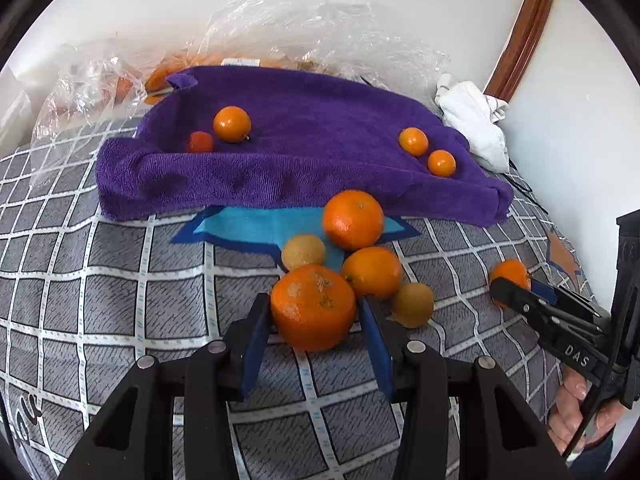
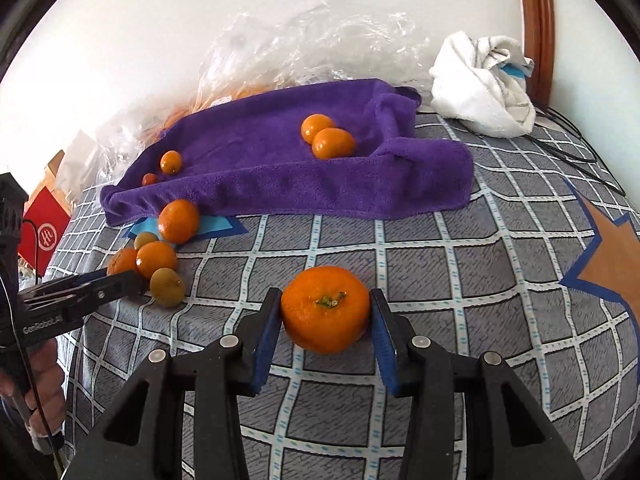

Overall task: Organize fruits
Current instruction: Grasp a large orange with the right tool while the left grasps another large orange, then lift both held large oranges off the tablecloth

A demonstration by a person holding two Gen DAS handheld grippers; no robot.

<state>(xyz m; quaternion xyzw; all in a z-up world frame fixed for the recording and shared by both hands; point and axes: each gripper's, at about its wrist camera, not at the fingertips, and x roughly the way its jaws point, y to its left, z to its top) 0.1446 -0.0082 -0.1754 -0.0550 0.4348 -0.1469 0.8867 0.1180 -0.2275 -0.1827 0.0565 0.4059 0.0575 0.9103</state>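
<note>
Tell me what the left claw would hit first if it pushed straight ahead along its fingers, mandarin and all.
Probably the orange just beyond the mandarin that the left claw grips, with the larger orange and the purple towel behind it. Depth is hard to judge through the fisheye.

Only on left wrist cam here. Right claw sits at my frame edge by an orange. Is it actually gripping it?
Observer: Yes. The right claw has its blue pads against both sides of a mandarin.
Operator: How's the fruit oriented?
Observer: Its green stem faces up toward the right wrist camera, centred between the pads.
Operator: Anything past my left edge?
Observer: A red package with a white logo stands beyond the edge of the checked bedspread. I cannot tell whether it is a bag or a box.
</note>
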